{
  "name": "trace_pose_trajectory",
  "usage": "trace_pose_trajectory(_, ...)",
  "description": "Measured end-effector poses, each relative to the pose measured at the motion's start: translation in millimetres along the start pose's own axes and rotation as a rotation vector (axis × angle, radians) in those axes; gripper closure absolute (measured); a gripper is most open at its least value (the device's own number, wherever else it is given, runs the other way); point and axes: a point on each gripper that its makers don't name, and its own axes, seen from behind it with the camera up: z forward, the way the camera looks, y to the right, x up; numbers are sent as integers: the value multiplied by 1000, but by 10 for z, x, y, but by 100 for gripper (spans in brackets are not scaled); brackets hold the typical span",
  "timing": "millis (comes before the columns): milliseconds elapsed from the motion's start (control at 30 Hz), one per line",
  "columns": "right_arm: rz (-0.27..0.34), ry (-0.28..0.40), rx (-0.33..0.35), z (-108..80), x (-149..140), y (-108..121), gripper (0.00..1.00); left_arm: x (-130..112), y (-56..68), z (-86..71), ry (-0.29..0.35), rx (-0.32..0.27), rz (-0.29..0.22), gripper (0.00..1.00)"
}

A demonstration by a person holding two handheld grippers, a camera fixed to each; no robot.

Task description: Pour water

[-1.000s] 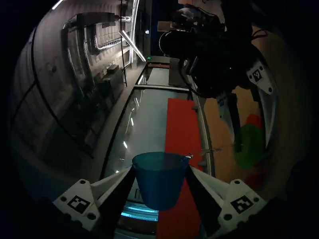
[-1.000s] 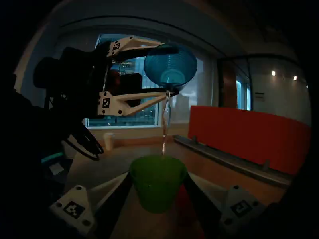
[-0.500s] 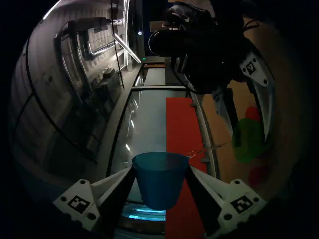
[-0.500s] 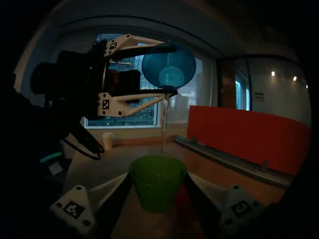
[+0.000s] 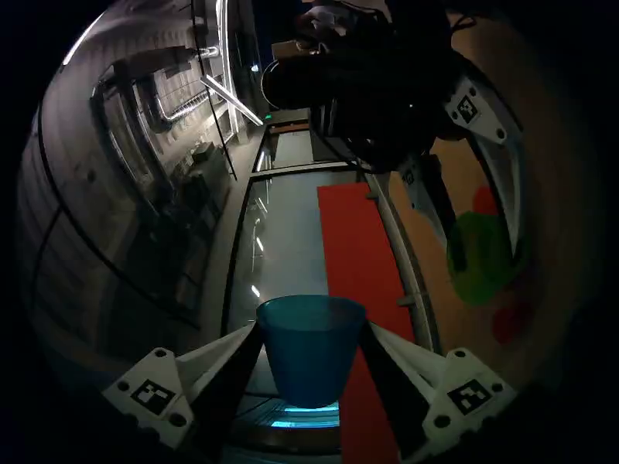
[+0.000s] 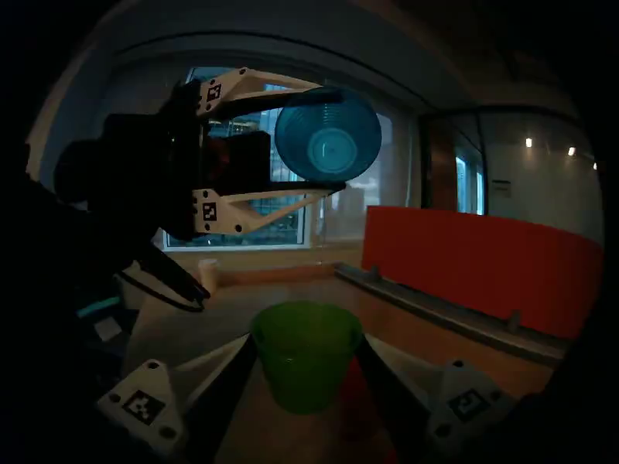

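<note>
My left gripper [image 5: 311,357] is shut on a blue plastic cup [image 5: 311,352]. In the right gripper view that blue cup [image 6: 328,145] lies tipped on its side, high up, its mouth facing me, held between the left gripper's white fingers [image 6: 255,207]. No water stream shows under it. My right gripper [image 6: 307,363] is shut on a green cup [image 6: 306,353], upright and directly below the blue one. In the left gripper view the green cup [image 5: 481,259] sits far right between the right gripper's fingers [image 5: 433,203].
A wooden tabletop [image 6: 232,309] carries a red partition [image 6: 480,259] with a metal rail on the right. A small white cup [image 6: 208,273] stands near the window at the back. A red spot [image 5: 507,321] lies on the table by the green cup.
The thin water stream from the blue cup into the green cup has stopped. The blue cup has rolled further, so its mouth faces the right gripper more squarely.
</note>
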Motion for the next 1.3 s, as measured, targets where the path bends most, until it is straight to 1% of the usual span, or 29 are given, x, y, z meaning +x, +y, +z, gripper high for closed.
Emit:
trace_pose_trajectory(100,1,2,-2,-6,0,9,10,8,11,1,1,0,0,14)
trace_pose_trajectory(267,3,2,-3,-8,-6,18,10,15,-7,15,6,3,-5,14)
trace_pose_trajectory(367,3,3,-3,-10,-3,16,10,1,-15,32,4,6,-17,14)
trace_pose_trajectory(467,4,4,-4,-12,-2,14,10,-22,-14,49,0,8,-53,14)
trace_pose_trajectory(500,4,4,-4,-12,-3,16,10,-35,-6,55,-1,7,-76,14)
trace_pose_trajectory(600,3,3,-8,-11,-6,25,10,-82,25,75,-7,3,-165,14)
trace_pose_trajectory(767,5,6,-14,-25,-3,45,10,-170,70,95,-14,2,-364,14)
trace_pose_trajectory(867,8,9,-18,-34,0,56,10,-191,96,95,-8,-3,-481,14)
trace_pose_trajectory(967,8,11,-21,-44,5,64,10,-210,81,84,6,-1,-593,14)
trace_pose_trajectory(1100,5,12,-23,-59,15,69,10,-286,62,73,2,5,-735,14)
trace_pose_trajectory(1200,4,14,-25,-67,27,70,10,-343,82,75,-4,-2,-852,14)
trace_pose_trajectory(1300,4,17,-26,-74,44,64,10,-379,102,84,-2,-14,-982,14)
